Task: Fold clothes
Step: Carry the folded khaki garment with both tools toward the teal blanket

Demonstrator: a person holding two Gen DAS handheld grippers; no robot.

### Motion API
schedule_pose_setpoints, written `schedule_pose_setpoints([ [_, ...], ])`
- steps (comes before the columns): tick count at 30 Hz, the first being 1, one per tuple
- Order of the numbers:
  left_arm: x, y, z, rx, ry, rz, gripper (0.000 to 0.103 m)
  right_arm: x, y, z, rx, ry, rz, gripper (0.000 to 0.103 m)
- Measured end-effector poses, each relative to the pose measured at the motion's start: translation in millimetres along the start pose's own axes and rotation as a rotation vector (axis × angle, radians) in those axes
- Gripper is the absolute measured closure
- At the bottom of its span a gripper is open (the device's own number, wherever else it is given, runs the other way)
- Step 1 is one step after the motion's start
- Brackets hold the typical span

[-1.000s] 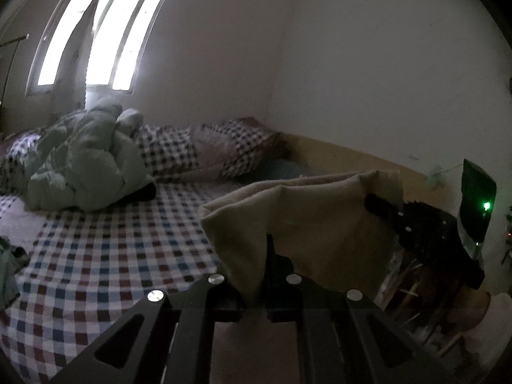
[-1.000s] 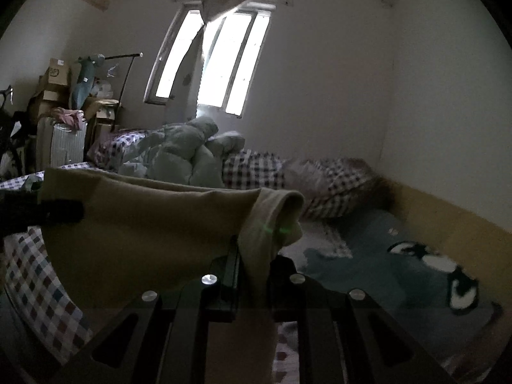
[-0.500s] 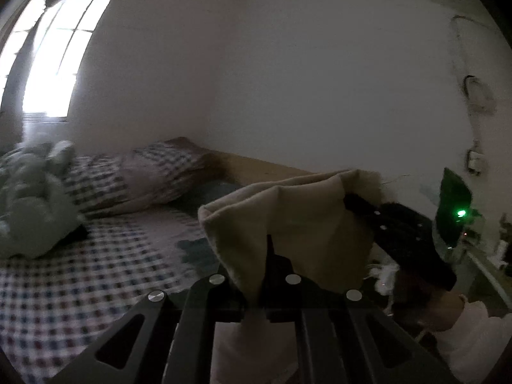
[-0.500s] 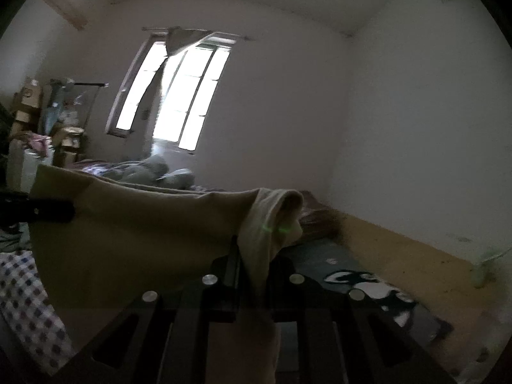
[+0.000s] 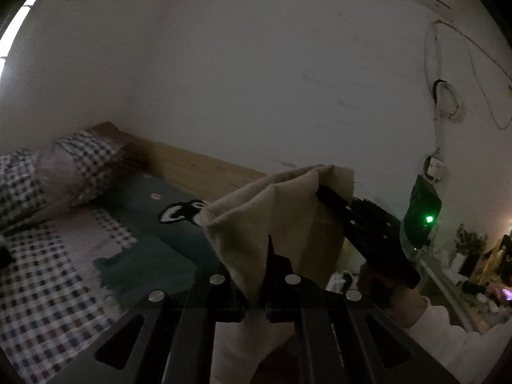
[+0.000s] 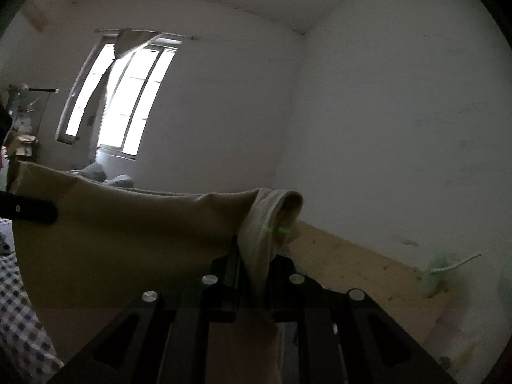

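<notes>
Gripping opposite corners, left gripper [image 5: 256, 283] and right gripper [image 6: 252, 283] stay clamped on the beige garment [image 6: 128, 240], now raised clear above the bed [image 5: 48, 272]; ready for folding.

The right gripper [image 6: 252, 275] pinches one bunched corner of a beige cloth [image 6: 128, 243] between its fingers [image 6: 228, 272]. The cloth stretches leftward to the left gripper [image 6: 30, 210], clamped on its far corner. Behind stand a bright window [image 6: 121, 96] and pale walls.
</notes>
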State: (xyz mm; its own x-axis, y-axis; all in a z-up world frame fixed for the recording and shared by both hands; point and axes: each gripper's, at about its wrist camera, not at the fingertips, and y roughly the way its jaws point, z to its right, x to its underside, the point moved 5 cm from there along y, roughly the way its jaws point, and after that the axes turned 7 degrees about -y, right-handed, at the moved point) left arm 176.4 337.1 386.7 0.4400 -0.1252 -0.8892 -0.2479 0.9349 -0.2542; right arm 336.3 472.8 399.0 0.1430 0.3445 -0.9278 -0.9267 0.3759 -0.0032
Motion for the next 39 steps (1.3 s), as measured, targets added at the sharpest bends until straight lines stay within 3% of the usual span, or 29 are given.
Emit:
schedule_pose_setpoints([
  [6,-21,41,-17,0.002,-0.04,-0.054,0.097,-2,41,31,0.013,0.036,-0.026,0.091],
  [12,-14,68,-50,-0.015,-0.107,-0.088,0.097,9,81,38,0.0,0.04,-0.064,0.091],
  [21,15,108,-113,-0.106,-0.173,-0.15,0.097,47,156,23,-0.058,0.075,-0.127,0.091],
  [32,10,160,-211,-0.195,-0.276,-0.175,0.097,91,266,-7,-0.139,0.079,-0.212,0.091],
  [39,11,200,-290,-0.29,-0.348,-0.194,0.097,119,337,-24,-0.185,0.026,-0.286,0.091],
])
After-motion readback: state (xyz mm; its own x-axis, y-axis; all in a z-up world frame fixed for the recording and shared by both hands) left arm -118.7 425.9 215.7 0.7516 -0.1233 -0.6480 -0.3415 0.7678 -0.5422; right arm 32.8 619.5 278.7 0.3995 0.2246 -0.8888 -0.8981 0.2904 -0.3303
